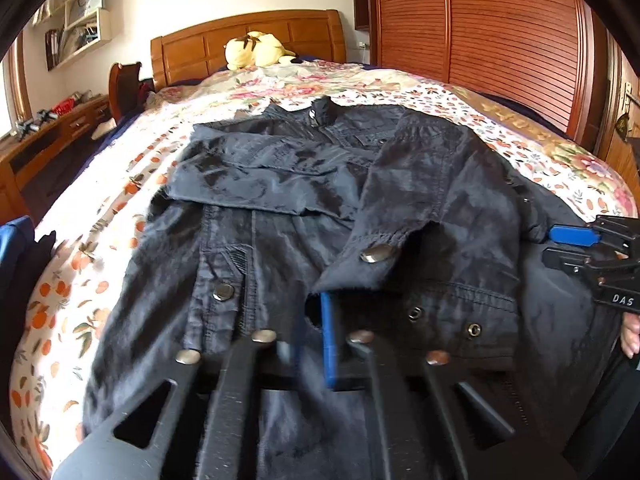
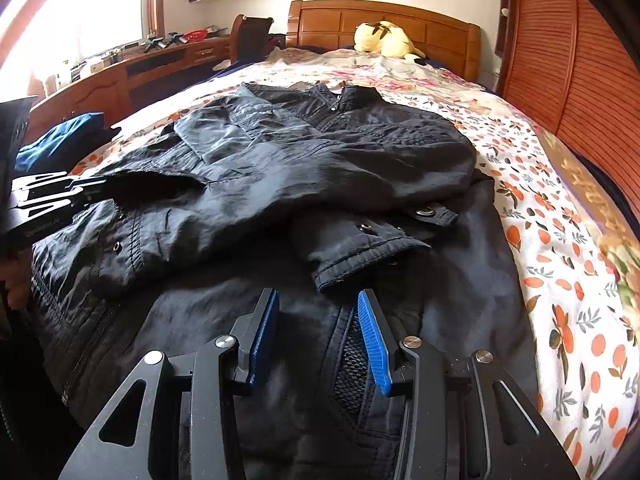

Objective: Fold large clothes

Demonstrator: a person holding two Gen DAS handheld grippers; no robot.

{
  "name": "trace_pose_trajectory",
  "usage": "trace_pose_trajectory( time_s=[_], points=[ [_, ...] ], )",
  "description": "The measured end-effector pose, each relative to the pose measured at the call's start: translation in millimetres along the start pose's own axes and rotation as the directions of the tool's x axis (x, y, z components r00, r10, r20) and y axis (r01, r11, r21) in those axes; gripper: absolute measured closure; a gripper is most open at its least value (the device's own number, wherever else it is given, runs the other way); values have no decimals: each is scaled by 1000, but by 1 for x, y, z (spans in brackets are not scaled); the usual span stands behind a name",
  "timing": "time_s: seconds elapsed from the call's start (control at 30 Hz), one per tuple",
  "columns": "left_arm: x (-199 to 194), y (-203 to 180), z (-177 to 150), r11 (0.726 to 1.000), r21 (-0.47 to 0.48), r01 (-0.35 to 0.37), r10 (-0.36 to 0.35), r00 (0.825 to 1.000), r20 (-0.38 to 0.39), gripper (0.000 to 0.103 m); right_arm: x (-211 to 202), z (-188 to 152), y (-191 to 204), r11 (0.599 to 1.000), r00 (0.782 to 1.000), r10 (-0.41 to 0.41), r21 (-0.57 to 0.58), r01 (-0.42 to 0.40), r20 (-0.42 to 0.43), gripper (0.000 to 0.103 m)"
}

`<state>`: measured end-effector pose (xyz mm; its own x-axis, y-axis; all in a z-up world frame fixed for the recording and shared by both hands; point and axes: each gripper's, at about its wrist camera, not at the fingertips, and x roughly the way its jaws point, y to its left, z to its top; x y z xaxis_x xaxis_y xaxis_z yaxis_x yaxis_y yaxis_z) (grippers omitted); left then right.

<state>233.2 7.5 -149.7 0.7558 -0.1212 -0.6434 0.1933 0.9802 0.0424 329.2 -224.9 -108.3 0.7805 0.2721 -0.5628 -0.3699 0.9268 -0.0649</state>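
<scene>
— Left tongs point(image 1: 320, 344)? Pinched tight on the dark jacket point(image 1: 304, 200), spread over the floral bed point(image 1: 540, 148).
— Right tongs point(image 2: 318, 320)? Parted above its hem — folded sleeve cuff point(image 2: 368, 256) just ahead, plush toy point(image 2: 384, 40) far beyond.

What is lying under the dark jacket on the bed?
Under the dark jacket lies a floral bedspread, visible all around it. The part directly beneath the jacket is covered and cannot be seen.

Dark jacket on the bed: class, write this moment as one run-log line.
jacket: flat on bed, both sleeves folded across front | left gripper: shut at hem | right gripper: open over hem
</scene>
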Motion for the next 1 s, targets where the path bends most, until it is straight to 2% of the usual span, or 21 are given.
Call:
trace_pose_trajectory(
  time_s=[0.23, 0.47, 0.57, 0.7, 0.77, 0.8, 0.83, 0.9, 0.93, 1.0],
  points=[
    [-31, 21, 27, 999, -43, -18, 23, 993, 113, 100, -1, 2, 4, 1000, 1000, 5, 6, -5, 15, 60],
    [-36, 36, 41, 999, -40, -17, 20, 996, 86, 100, -2, 4, 5, 1000, 999, 22, 10, -23, 37, 60],
    [-42, 40, 36, 997, -43, -64, 68, 994, 84, 99, -1, 6, 5, 999, 998, 34, 14, -35, 44, 60],
    [-55, 57, 26, 994, -102, -41, 50, 995, 86, 98, 1, 9, 8, 999, 998, 46, 17, -47, 52, 60],
    [-61, 66, 18, 991, -129, -35, 46, 995, 86, 80, 3, 11, 9, 998, 997, 52, 21, -54, 57, 60],
    [-64, 69, 15, 990, -139, -32, 45, 995, 90, 61, 4, 12, 10, 998, 997, 58, 22, -59, 58, 60],
    [-68, 73, 10, 988, -148, -31, 46, 994, 96, 56, 6, 13, 10, 998, 996, 63, 23, -65, 62, 60],
    [-72, 80, 1, 987, -155, -33, 48, 994, 95, 31, 9, 16, 13, 997, 995, 71, 21, -72, 63, 60],
    [-74, 84, -6, 986, -160, -39, 54, 994, 94, 23, 12, 17, 14, 997, 995, 75, 18, -76, 62, 60],
    [-77, 91, -17, 984, -171, -49, 64, 994, 83, 23, 17, 19, 19, 997, 995, 77, 8, -78, 58, 60]
  ],
)
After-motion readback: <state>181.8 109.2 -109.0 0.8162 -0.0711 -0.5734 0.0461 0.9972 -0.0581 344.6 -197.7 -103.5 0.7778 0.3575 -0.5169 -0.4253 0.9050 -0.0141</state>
